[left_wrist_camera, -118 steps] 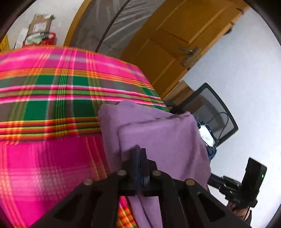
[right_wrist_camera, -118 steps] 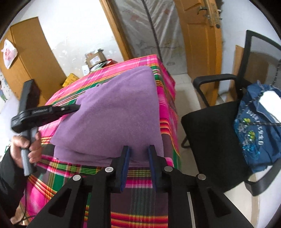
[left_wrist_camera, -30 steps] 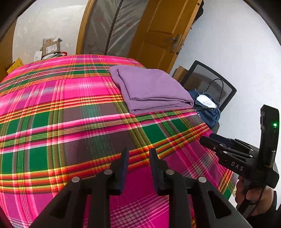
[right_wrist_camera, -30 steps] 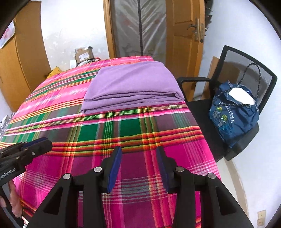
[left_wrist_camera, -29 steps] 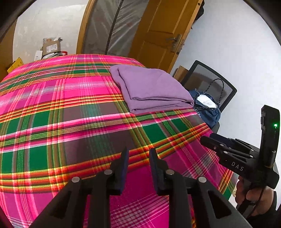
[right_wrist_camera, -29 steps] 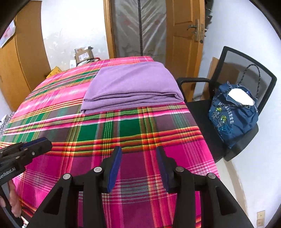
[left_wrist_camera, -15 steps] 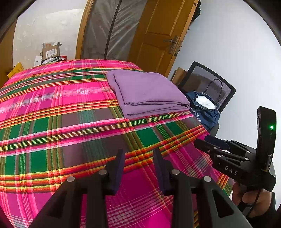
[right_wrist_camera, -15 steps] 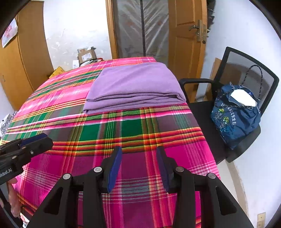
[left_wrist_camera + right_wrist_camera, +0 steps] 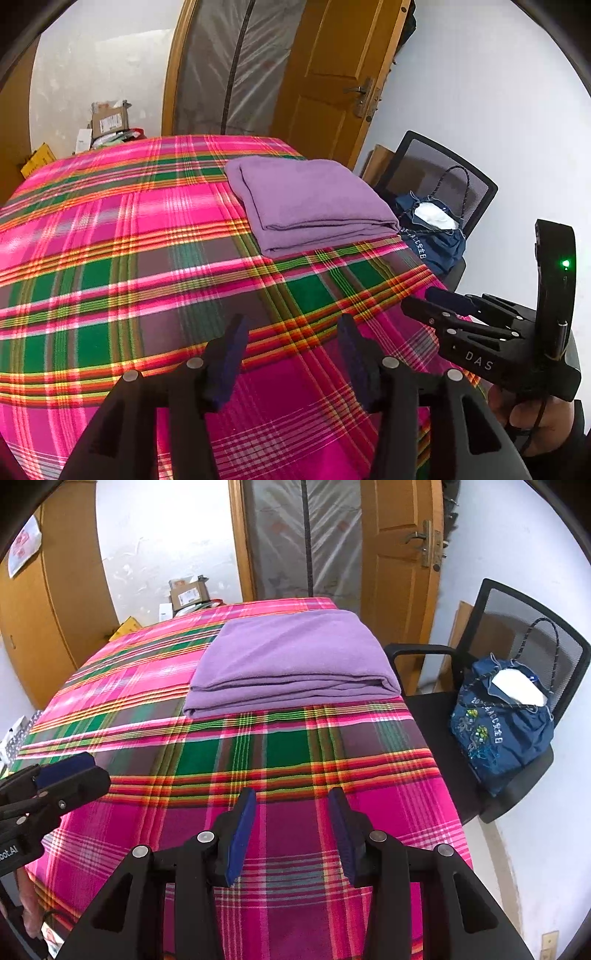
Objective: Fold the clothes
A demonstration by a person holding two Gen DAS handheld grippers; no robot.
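The purple cloth (image 9: 291, 657) lies neatly folded in a flat stack at the far right corner of the plaid table (image 9: 258, 760). Left gripper (image 9: 291, 332) and right gripper (image 9: 291, 805) hover at the near edge, well apart from it, fingers spread wide and empty.

The plaid-covered table (image 9: 110, 266) runs out of the left wrist view at the bottom edge, behind the left tongs (image 9: 291, 354). The hand (image 9: 532, 413) under the right tongs (image 9: 439, 302) is cut off at the corner. Printing on the blue bag (image 9: 498, 731) and on the cardboard box (image 9: 188, 594) is too small to read.
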